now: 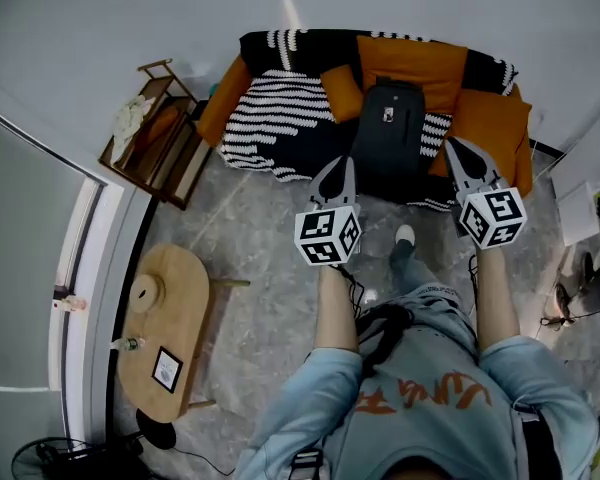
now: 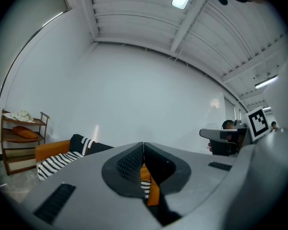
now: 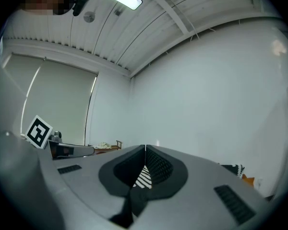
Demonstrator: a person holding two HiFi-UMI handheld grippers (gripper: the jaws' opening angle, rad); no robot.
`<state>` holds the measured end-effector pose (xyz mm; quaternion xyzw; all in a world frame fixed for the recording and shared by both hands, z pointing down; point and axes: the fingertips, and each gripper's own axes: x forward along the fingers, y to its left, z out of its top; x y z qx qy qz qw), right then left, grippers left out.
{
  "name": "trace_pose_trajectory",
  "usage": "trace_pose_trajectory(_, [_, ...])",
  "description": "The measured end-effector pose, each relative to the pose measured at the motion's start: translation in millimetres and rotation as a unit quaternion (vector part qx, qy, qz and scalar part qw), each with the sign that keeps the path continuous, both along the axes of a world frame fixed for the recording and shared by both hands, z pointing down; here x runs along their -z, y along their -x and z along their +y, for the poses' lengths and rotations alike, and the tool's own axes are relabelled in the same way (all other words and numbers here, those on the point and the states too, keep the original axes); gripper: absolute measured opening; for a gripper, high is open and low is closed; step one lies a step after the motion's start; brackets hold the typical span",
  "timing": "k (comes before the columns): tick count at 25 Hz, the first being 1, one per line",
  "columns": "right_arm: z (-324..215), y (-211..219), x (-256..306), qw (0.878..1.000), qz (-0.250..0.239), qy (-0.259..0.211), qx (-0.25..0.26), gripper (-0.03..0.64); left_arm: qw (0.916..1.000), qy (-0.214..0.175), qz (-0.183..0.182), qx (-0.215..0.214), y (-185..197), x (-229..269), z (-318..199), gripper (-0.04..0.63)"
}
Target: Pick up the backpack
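A black backpack (image 1: 389,128) stands upright on the sofa (image 1: 270,118), leaning on an orange cushion (image 1: 415,63). My left gripper (image 1: 339,162) is held level in front of the sofa, just left of the backpack's lower part, jaws shut with nothing in them. My right gripper (image 1: 454,146) is held level to the backpack's right, also shut and empty. In the left gripper view the shut left gripper (image 2: 143,143) points at the white wall above the sofa (image 2: 62,157). In the right gripper view the shut right gripper (image 3: 145,147) also faces the wall.
The sofa carries a black-and-white striped throw (image 1: 280,108) and orange cushions. A wooden shelf rack (image 1: 155,133) stands to its left. An oval wooden coffee table (image 1: 165,333) with small items sits at the lower left. A stone-tiled floor (image 1: 260,258) lies between. My foot (image 1: 404,236) is near the sofa.
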<state>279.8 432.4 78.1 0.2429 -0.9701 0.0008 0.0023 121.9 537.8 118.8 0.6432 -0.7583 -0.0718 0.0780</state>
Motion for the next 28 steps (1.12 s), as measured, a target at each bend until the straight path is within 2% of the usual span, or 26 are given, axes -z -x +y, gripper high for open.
trace_pose_trajectory(4, [-17, 22, -1, 1.0, -0.004, -0.003, 0.024, 0.028, 0.9998, -0.017, 0.012, -0.002, 18, 2, -12, 0.023])
trace_pose_trajectory(7, [-41, 36, -6, 1.0, -0.006, 0.003, 0.028, 0.028, 0.9999, -0.014, 0.007, 0.002, 32, 2, -37, 0.023])
trace_pose_trajectory(11, [-90, 46, -20, 0.999, 0.001, 0.023, 0.022, 0.028, 0.9998, -0.01, 0.019, 0.004, 42, -7, -81, 0.023])
trace_pose_trajectory(16, [-158, 53, -41, 0.998, -0.013, 0.063, -0.004, 0.028, 0.9993, 0.03, 0.016, -0.014, 43, -30, -140, 0.023])
trace_pose_trajectory(20, [-205, 91, -69, 0.993, -0.032, 0.11, 0.008, 0.028, 0.9963, 0.085, -0.002, -0.017, 66, -47, -187, 0.023])
trace_pose_trajectory(24, [-265, 113, -88, 0.99, -0.023, 0.141, 0.01, 0.028, 0.9936, 0.11, 0.019, -0.014, 86, -58, -251, 0.023])
trace_pose_trajectory(28, [-339, 116, -99, 0.987, -0.025, 0.16, -0.017, 0.028, 0.9896, 0.139, 0.029, -0.024, 97, -76, -321, 0.023])
